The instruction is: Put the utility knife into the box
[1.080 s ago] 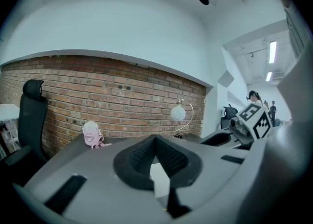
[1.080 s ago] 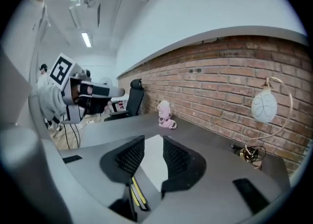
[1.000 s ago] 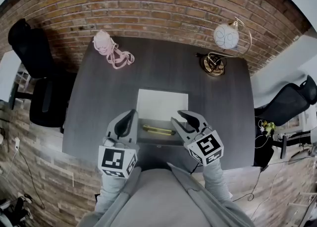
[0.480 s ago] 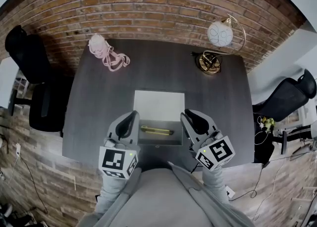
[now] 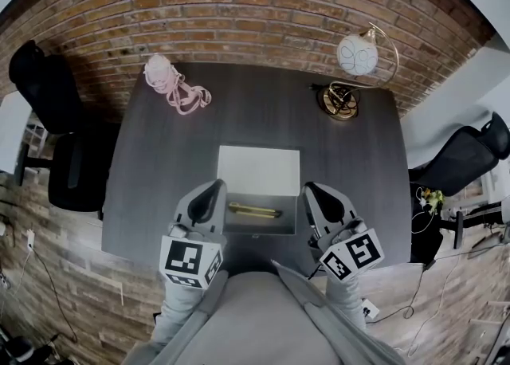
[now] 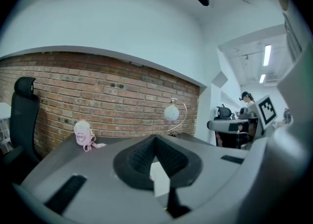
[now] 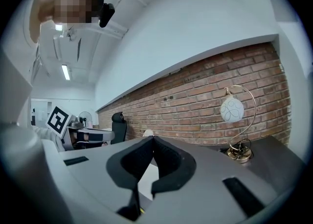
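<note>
Nearest the person, the left gripper [image 5: 209,194] hovers just off the box's [image 5: 255,230] left wall, its jaws pressed together on nothing. The right gripper [image 5: 319,194] hangs just off the box's right wall. Its jaws have just been closing and now meet with nothing between them.

Between the two grippers, the utility knife [image 5: 255,211] lies flat inside the box, running from left to right, so the task looks done. It is a slim gold bar that looks like metal. I judge it stiff, fairly light and smooth enough to slip in the jaws. If it needs shifting, the safest hold would be across the middle of the handle, pinching its narrow sides. Whether the blade is drawn in is too small to tell.

Behind the box, the white lid [image 5: 260,170] lies open. Far beyond it, a pink bundle [image 5: 171,80] sits to the left and a globe lamp [image 5: 355,56] to the right.
</note>
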{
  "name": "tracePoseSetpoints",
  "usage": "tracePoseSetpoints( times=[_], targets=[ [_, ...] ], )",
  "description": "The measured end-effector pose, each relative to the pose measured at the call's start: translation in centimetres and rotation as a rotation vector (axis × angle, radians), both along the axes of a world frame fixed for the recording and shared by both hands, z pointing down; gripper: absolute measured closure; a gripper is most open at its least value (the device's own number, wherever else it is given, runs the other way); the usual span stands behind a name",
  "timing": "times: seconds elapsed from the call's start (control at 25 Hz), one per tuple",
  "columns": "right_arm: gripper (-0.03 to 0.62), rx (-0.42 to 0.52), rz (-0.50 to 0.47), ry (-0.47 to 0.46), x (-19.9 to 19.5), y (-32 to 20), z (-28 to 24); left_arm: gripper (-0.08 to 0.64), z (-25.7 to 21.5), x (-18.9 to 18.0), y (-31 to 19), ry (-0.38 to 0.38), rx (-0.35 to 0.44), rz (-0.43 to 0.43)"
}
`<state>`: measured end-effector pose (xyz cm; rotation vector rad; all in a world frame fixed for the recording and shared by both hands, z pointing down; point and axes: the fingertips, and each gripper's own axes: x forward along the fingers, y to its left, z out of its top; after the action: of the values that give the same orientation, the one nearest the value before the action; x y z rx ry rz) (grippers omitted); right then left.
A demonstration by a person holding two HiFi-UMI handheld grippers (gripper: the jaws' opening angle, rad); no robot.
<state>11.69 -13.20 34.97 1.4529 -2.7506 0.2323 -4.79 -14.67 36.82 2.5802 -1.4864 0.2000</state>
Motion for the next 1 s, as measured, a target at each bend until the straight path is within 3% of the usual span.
tracePoseSetpoints(
  times=[1.0],
  targets=[
    [0.575,-0.022,0.030,0.004,-0.4,-0.5,1.2,0.541,1.1,-1.8,-0.5,0.018,-0.022,-0.042]
  ],
)
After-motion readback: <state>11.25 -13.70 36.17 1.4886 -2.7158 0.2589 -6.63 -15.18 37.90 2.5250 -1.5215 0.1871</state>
